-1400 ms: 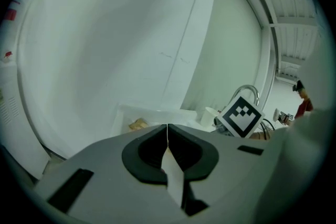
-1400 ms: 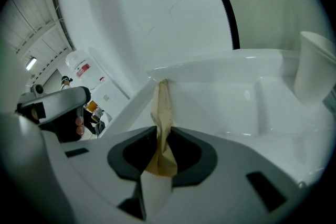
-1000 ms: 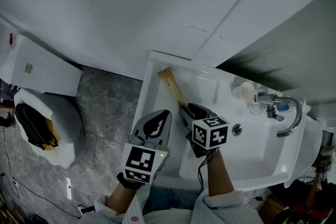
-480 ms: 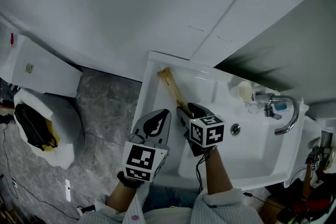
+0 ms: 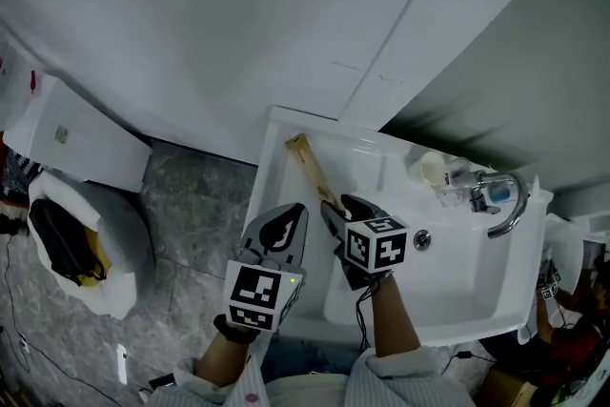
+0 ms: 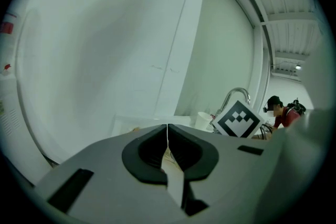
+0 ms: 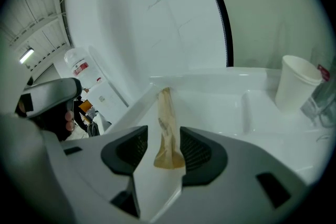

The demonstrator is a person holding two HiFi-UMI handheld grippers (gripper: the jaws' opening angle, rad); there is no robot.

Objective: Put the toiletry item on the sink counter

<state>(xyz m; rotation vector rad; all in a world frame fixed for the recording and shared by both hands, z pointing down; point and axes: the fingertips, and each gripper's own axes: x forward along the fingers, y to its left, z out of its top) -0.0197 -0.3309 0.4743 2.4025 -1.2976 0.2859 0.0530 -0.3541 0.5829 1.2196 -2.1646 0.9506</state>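
Note:
The toiletry item [image 5: 310, 165] is a long tan packet lying flat on the left rim of the white sink counter [image 5: 270, 169]. My right gripper [image 5: 341, 205] is at its near end and open. In the right gripper view the packet [image 7: 166, 128] lies between the dark pads [image 7: 131, 148], with a gap on each side. My left gripper [image 5: 289, 216] hovers shut over the counter's left front edge. Its jaws [image 6: 167, 139] meet with nothing between them.
A white paper cup [image 5: 432, 169] and a chrome faucet [image 5: 503, 198] stand at the basin's far right. A toilet [image 5: 81, 205] with a black and yellow thing on it is on the floor to the left. A wall rises behind the sink.
The head view has tilted a little, so the sink sits slightly further left. The packet stays on the counter rim and both grippers keep about the same places.

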